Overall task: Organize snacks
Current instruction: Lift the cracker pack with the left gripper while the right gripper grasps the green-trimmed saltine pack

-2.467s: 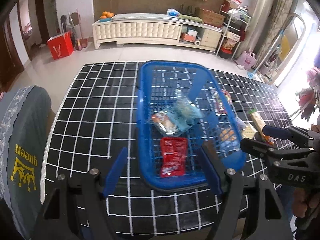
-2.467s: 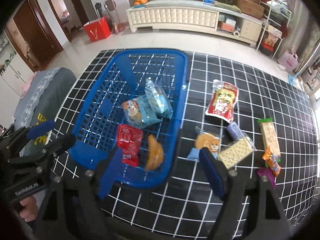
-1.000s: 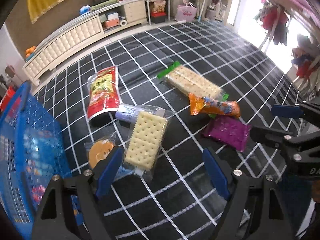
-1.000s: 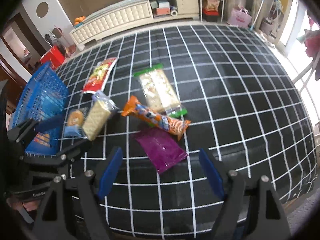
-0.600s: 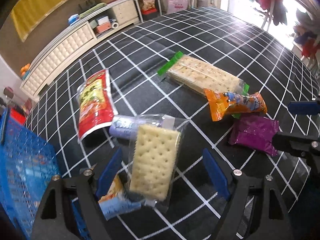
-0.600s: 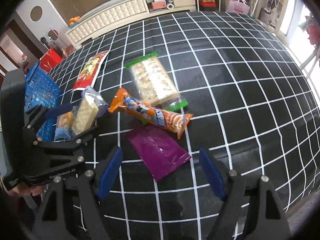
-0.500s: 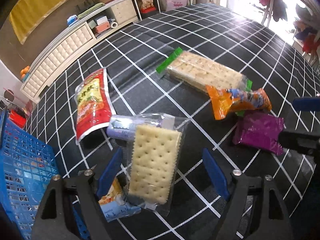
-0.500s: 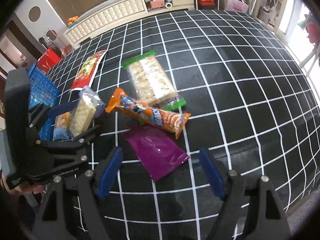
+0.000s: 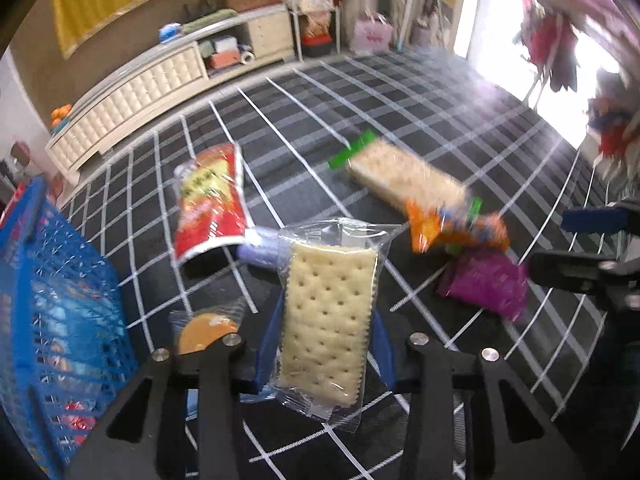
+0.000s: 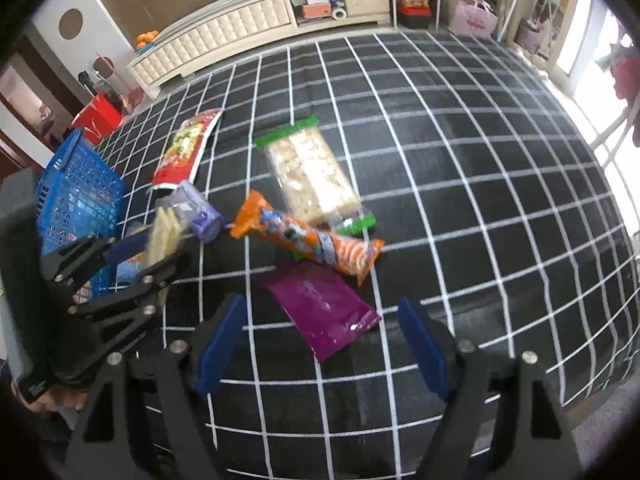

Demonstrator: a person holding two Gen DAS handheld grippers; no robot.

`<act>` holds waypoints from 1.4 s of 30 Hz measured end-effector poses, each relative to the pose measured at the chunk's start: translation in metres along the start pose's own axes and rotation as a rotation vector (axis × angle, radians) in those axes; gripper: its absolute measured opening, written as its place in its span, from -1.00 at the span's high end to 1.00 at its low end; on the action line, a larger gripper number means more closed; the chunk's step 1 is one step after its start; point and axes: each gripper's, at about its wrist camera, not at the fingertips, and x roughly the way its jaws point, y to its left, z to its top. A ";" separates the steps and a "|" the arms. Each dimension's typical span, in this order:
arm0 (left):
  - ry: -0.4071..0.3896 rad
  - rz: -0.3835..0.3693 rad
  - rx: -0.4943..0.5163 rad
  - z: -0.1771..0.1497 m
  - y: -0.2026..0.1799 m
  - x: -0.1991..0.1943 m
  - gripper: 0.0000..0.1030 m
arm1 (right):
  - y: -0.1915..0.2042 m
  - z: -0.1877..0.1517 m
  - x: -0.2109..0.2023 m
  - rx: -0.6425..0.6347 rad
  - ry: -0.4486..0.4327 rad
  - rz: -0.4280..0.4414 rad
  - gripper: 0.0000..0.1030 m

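A clear pack holding a square cracker (image 9: 326, 312) stands between the blue pads of my left gripper (image 9: 326, 332), whose jaws are closing and press its long edges. In the right wrist view the pack (image 10: 164, 230) is seen edge-on in the left gripper (image 10: 156, 248), raised off the cloth. My right gripper (image 10: 320, 308) hangs open over a purple packet (image 10: 324, 308) and touches nothing. An orange snack pack (image 10: 308, 240), a long cracker pack with green ends (image 10: 310, 176) and a red packet (image 10: 186, 146) lie on the black grid cloth.
The blue basket (image 9: 52, 300) with several snacks stands at the left. A round biscuit pack (image 9: 208, 326) and a small lilac-wrapped item (image 9: 260, 250) lie beside the held cracker. The table's front edge (image 10: 560, 392) is near the right gripper. A white sideboard (image 10: 240, 24) stands behind.
The left gripper's jaws have narrowed onto the cracker pack, which now sits tipped up between the pads. The right gripper has kept its place and stays wide.
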 end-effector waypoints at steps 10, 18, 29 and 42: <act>-0.048 0.030 -0.136 0.033 0.029 -0.031 0.24 | 0.012 0.052 0.008 -0.066 -0.001 0.006 -0.59; 0.018 0.036 -0.219 0.038 0.045 -0.005 0.24 | 0.014 0.084 0.059 -0.088 0.118 0.015 -0.59; 0.066 0.023 -0.232 0.038 0.050 0.018 0.24 | 0.022 0.091 0.115 -0.150 0.198 -0.006 -0.58; 0.057 -0.001 -0.239 0.026 0.041 0.003 0.24 | 0.031 0.056 0.084 -0.188 0.136 0.010 -0.15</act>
